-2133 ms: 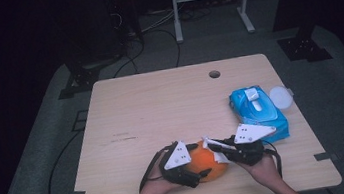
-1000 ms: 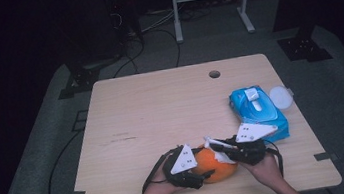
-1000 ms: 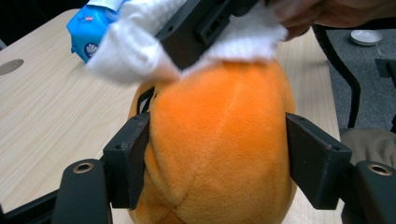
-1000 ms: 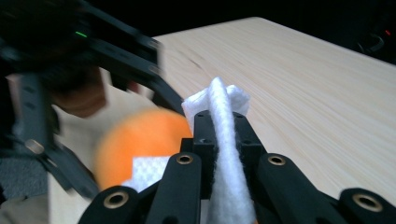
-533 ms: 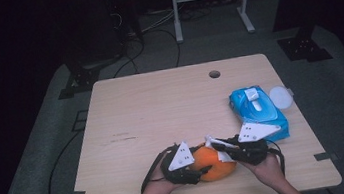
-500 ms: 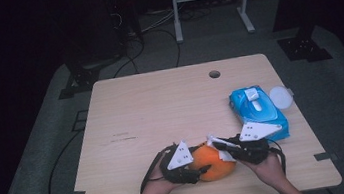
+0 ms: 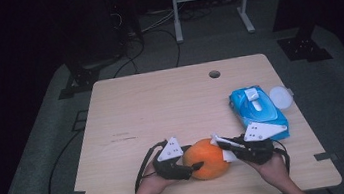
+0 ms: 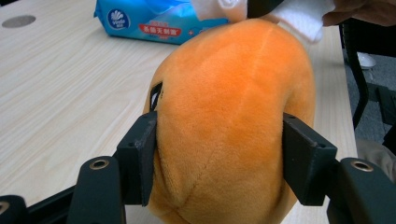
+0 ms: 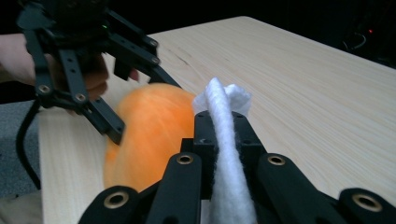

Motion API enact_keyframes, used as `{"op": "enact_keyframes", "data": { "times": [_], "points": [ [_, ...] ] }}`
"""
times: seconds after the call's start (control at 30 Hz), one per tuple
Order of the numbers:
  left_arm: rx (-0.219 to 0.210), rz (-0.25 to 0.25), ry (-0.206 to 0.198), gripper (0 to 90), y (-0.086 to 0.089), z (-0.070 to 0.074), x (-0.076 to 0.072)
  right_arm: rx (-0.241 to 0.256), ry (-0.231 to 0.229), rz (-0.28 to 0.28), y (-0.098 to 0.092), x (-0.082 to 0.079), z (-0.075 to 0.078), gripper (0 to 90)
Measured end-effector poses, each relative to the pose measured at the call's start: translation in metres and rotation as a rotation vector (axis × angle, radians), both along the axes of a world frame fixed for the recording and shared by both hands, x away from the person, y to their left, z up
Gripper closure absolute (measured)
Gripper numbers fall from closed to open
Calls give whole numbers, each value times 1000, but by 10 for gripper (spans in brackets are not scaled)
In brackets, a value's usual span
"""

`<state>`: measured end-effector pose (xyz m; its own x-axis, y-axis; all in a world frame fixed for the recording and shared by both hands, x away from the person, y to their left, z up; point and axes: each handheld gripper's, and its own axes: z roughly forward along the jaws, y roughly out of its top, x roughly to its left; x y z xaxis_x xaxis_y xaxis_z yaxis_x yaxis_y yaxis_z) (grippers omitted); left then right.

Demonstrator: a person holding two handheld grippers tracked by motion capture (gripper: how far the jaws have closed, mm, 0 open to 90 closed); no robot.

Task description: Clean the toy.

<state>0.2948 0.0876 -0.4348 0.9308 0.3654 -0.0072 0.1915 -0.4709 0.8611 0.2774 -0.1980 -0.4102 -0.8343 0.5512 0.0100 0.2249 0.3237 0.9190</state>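
We held the plush [image 7: 209,158] at the table's [image 7: 170,102] near edge, left gripper [image 7: 195,166] clamped across it, right gripper [image 7: 220,143] pinching a wipe [image 9: 223,140] against its top. Hard rubbing could have squeezed the soft plush out of the jaws, or dragged the wipe free.

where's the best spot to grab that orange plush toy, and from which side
Across its rounded middle, coming in level from the person's left, much as the left gripper does now: its jaws press both flanks of the orange plush toy, and the soft pile dents under them, so the hold likely seats well. That leaves the top free for the white wipe pinched in the right gripper.
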Motion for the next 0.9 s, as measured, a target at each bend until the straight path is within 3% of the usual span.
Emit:
{"op": "enact_keyframes", "data": {
  "times": [0.23, 0.47, 0.63, 0.73, 0.9],
  "points": [
    [-14, 2, 33, 366, 5, -2, 5, 2, 41, -60, -17, 10, -9, 826],
    [-10, 18, 68, 362, 10, -4, 9, -30, -15, -23, 0, 2, -2, 825],
    [-15, 14, 71, 362, 10, -5, 10, 2, 48, -66, -17, 12, -12, 826],
    [-17, 19, 83, 362, 12, -5, 12, 10, 49, -79, -20, 11, -11, 826],
    [-27, 39, 99, 364, 12, -5, 13, 16, 13, -16, -2, -1, 0, 825]
  ]
}}
